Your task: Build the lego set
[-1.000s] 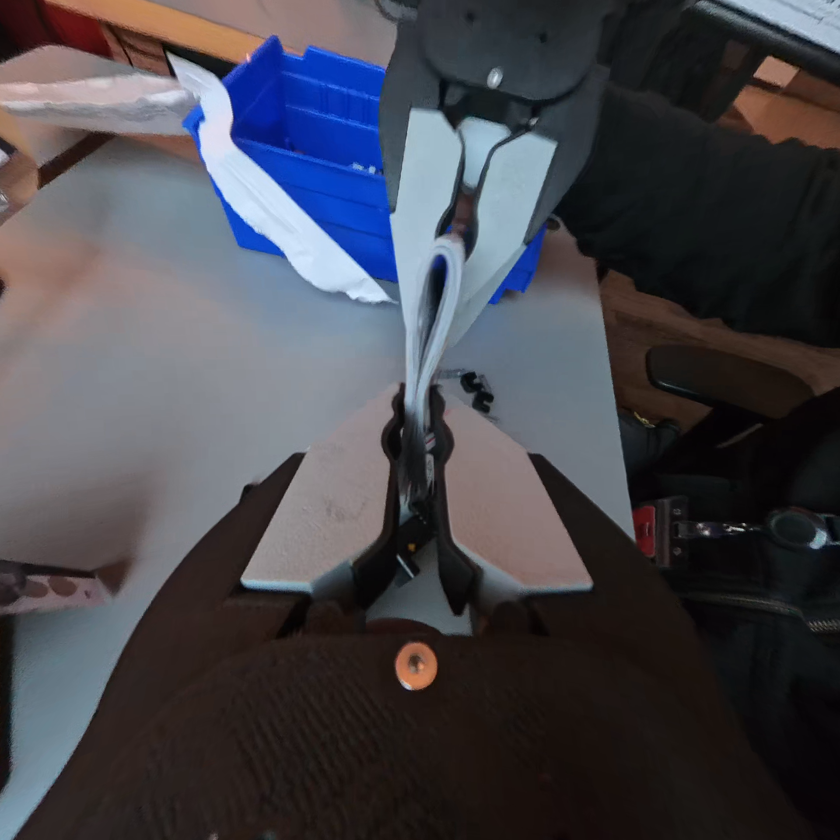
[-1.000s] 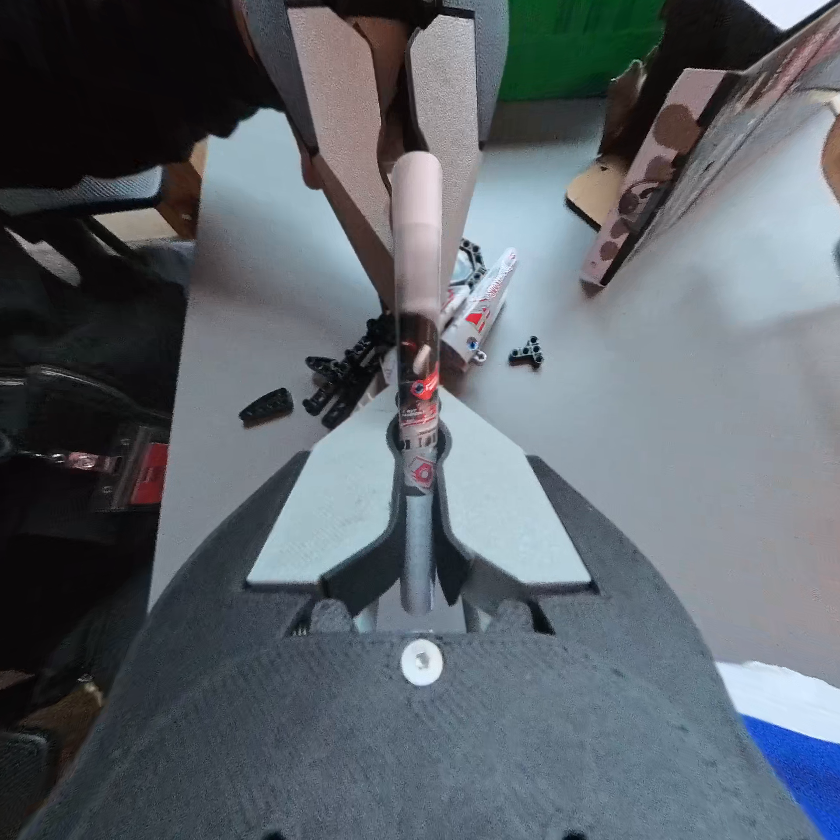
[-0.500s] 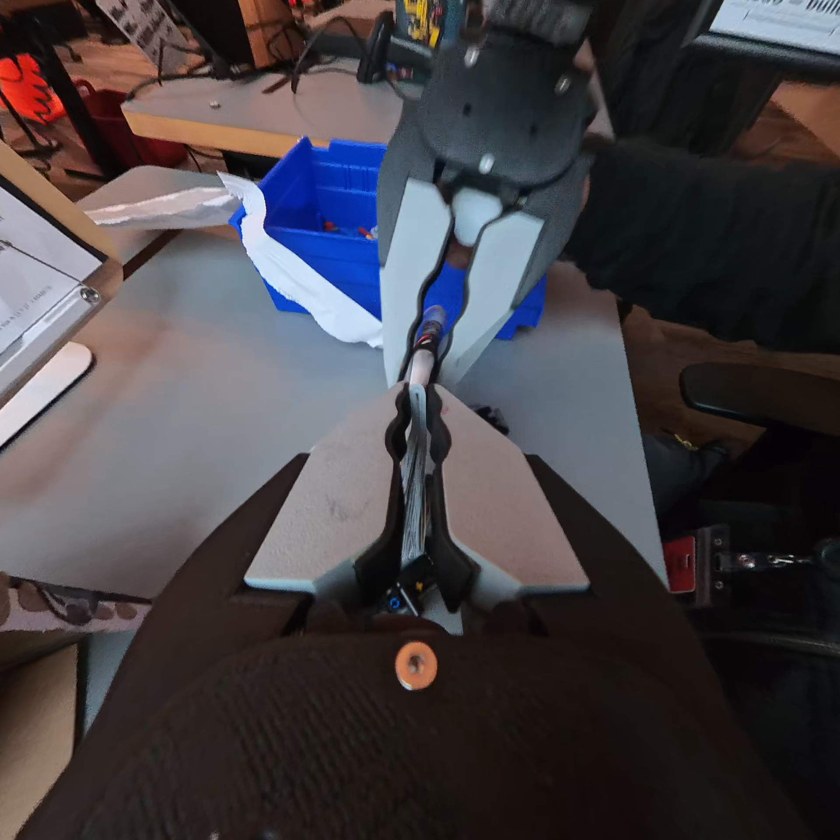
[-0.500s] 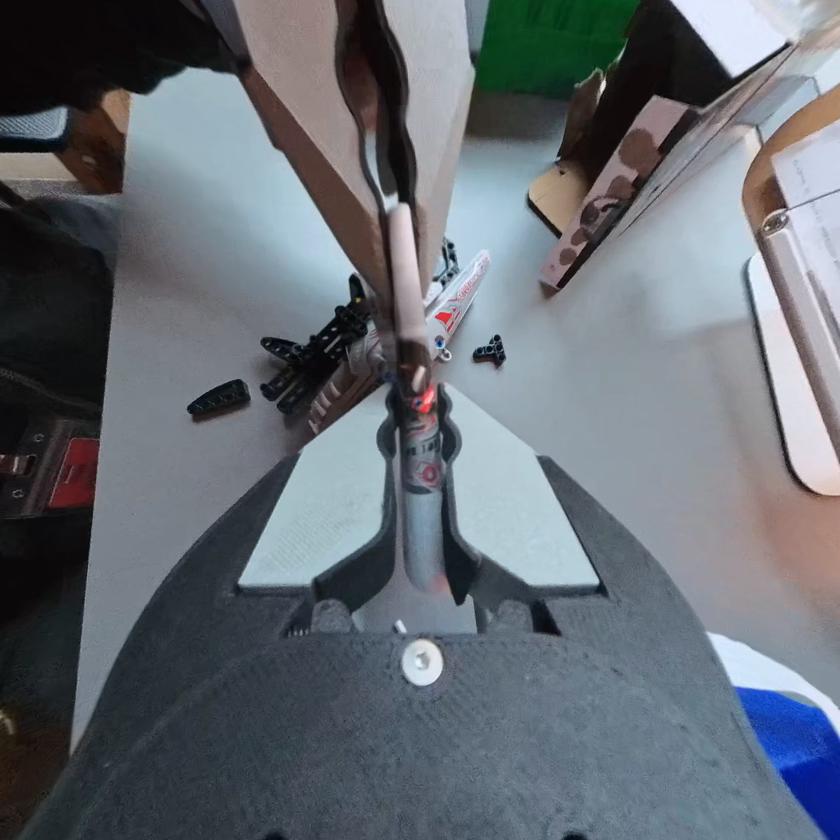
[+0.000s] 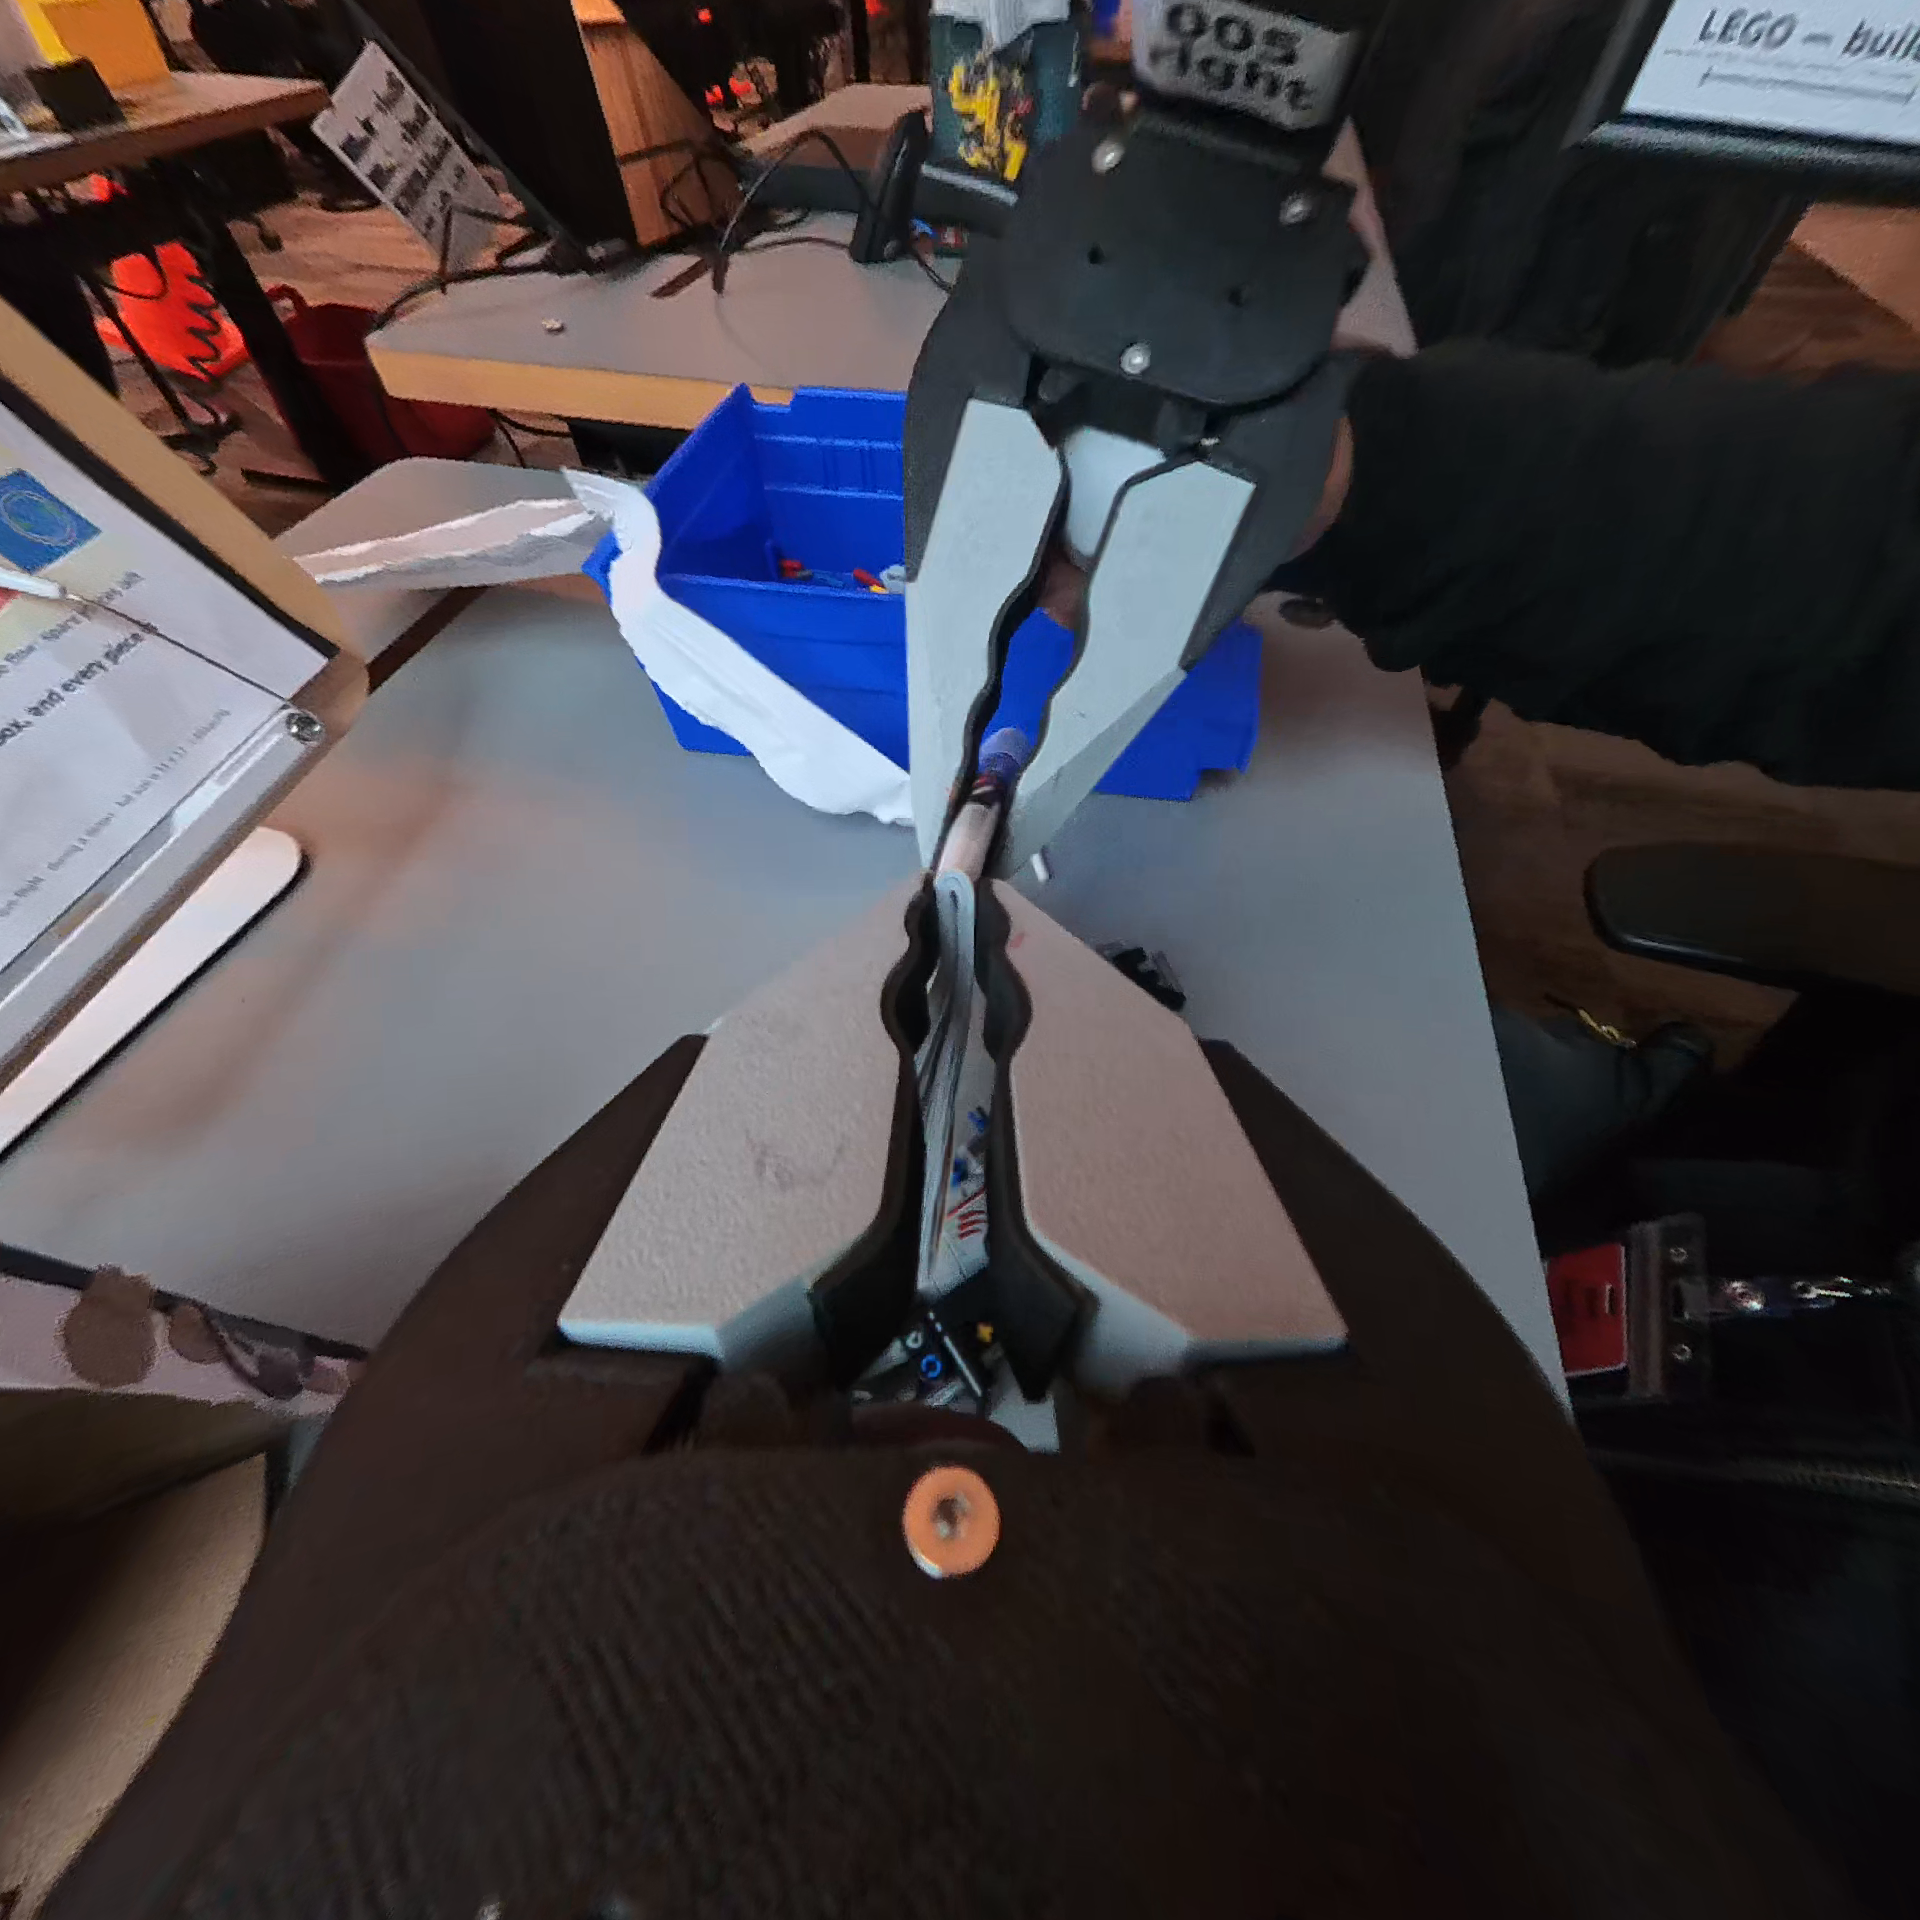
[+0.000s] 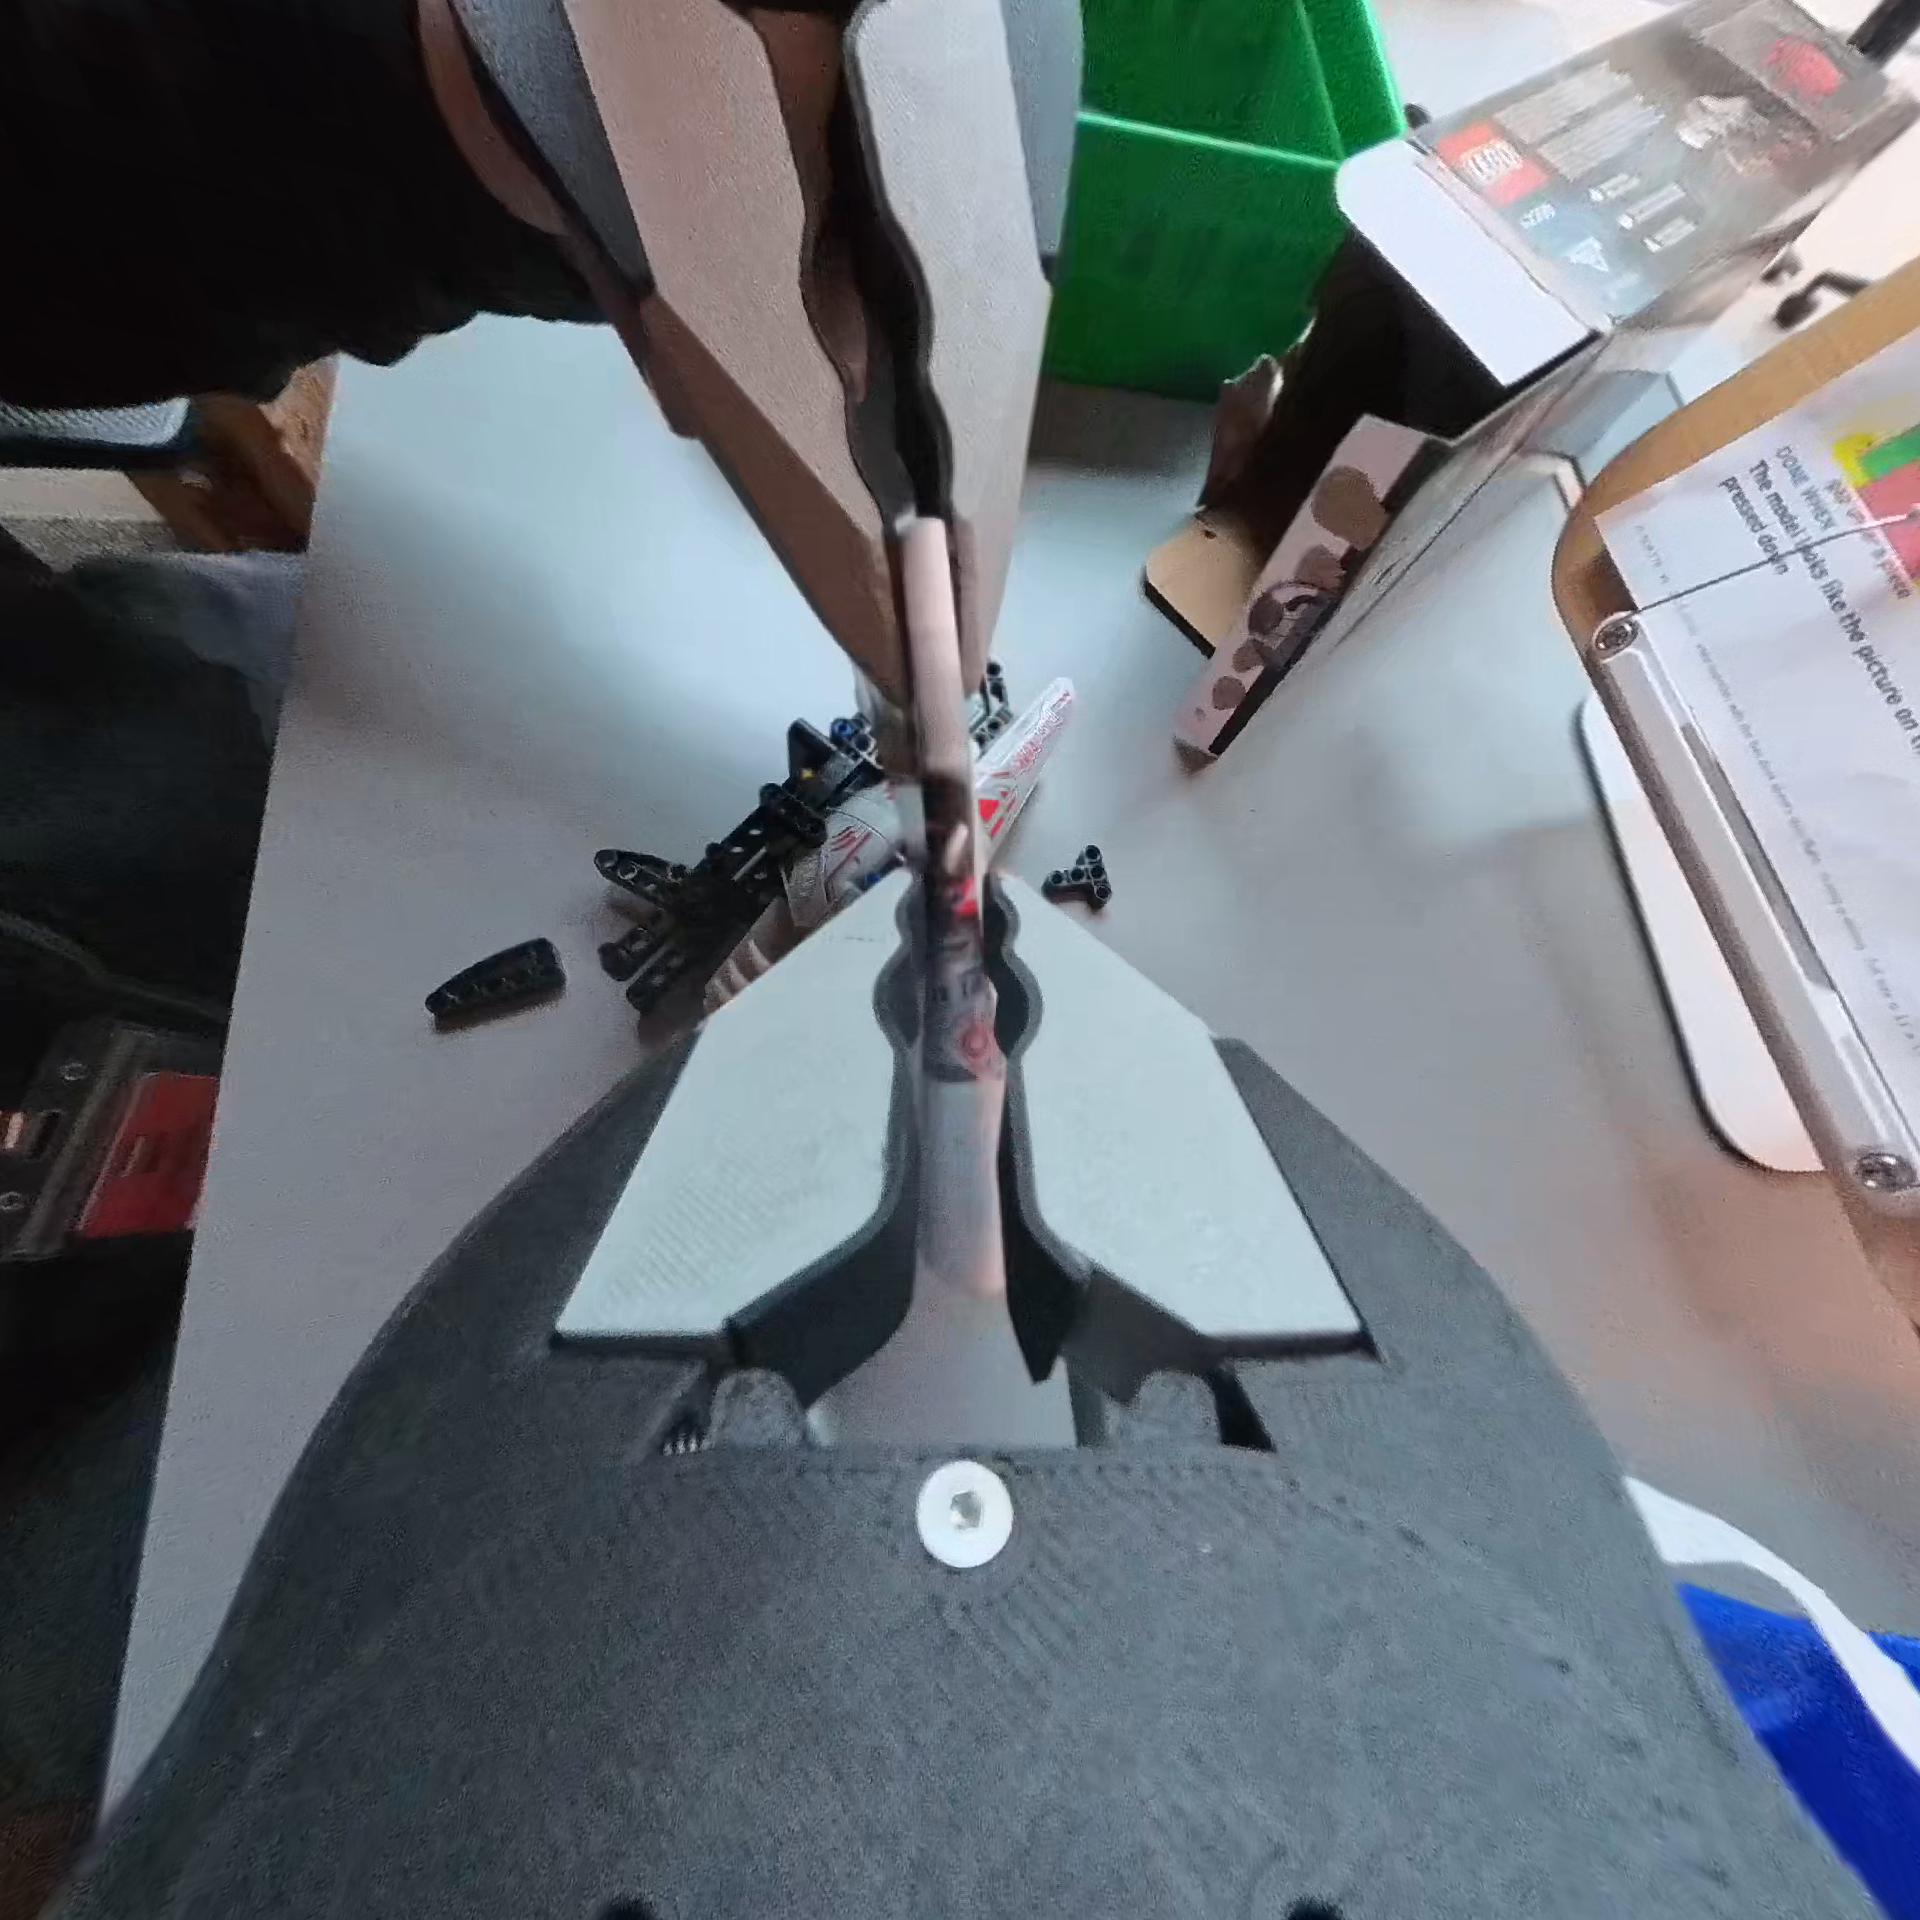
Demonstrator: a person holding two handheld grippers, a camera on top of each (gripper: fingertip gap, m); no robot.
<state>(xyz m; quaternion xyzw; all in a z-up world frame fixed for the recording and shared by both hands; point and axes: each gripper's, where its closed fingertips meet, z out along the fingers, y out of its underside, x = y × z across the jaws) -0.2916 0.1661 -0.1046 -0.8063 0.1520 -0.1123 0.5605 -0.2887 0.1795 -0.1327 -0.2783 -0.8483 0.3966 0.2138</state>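
Both tongs are pinched shut on one thin folded booklet (image 6: 940, 665), the left tongs (image 5: 951, 899) and right tongs (image 6: 951, 894) meeting tip to tip above the half-built black model (image 6: 717, 883) on the desk (image 6: 520, 582). It looks light, floppy and easily torn; grip near the fold.

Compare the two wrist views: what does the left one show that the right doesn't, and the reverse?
Only the left wrist view shows inside the blue bin, with torn white paper draped over its edge.

Only the right wrist view shows the black lego assembly on the table, two loose black pieces beside it, and a green box.

Both show the booklet held between the left gripper and the right gripper, both shut on it, above the grey table.
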